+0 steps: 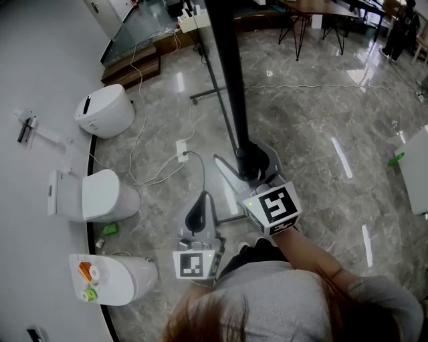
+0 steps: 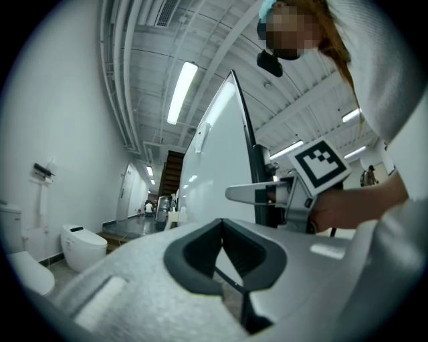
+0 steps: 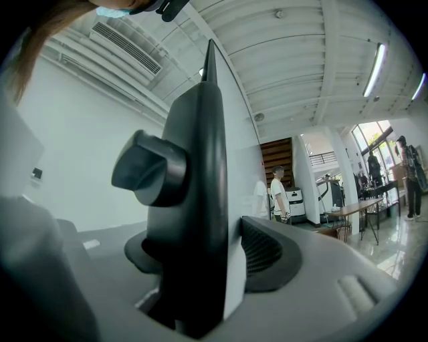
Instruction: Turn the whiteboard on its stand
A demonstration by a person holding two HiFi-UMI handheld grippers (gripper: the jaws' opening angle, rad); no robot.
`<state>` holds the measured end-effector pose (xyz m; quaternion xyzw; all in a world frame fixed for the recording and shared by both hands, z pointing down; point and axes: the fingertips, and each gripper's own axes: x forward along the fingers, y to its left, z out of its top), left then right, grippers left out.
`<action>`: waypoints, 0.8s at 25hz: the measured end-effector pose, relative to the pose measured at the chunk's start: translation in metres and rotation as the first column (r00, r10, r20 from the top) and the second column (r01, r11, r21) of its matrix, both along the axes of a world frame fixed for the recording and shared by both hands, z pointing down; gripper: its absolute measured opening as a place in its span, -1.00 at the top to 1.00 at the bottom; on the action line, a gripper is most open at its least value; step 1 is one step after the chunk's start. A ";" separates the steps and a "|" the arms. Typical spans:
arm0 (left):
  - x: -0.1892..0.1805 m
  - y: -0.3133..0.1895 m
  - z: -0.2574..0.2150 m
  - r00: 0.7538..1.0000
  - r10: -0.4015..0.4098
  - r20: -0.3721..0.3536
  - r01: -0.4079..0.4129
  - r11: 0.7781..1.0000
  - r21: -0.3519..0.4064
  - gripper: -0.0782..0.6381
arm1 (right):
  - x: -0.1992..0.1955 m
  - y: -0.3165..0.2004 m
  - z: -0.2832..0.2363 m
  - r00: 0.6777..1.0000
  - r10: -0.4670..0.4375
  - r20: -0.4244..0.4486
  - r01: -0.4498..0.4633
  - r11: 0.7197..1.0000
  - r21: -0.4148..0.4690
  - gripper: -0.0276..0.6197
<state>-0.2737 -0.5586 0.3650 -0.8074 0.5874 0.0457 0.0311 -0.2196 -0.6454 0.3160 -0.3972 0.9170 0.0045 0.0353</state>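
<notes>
From above, the whiteboard point(image 1: 231, 73) shows as a long black edge running from the top of the head view down to my right gripper point(image 1: 253, 170). That gripper is shut on the board's near end. In the right gripper view the black frame point(image 3: 200, 200) with a clamp knob point(image 3: 150, 167) fills the gap between the jaws, and the right pad point(image 3: 267, 254) lies against the white face. My left gripper point(image 1: 199, 204) hangs just left of the board, shut on nothing. Its pads point(image 2: 200, 254) meet in the left gripper view, with the whiteboard point(image 2: 221, 174) ahead.
Three white toilets point(image 1: 107, 110) point(image 1: 100, 194) point(image 1: 114, 277) stand along the wall at the left. Cables and a power strip point(image 1: 182, 148) lie on the marble floor beside the stand's legs point(image 1: 214, 93). Tables point(image 1: 314, 10) stand far back at the right. A person point(image 3: 277, 194) stands in the distance.
</notes>
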 end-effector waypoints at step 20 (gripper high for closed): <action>0.031 0.028 0.019 0.999 -0.037 -0.028 0.037 0.999 -0.013 0.78 | 0.025 0.033 0.001 0.999 -0.013 0.047 0.012 1.000 0.013 0.09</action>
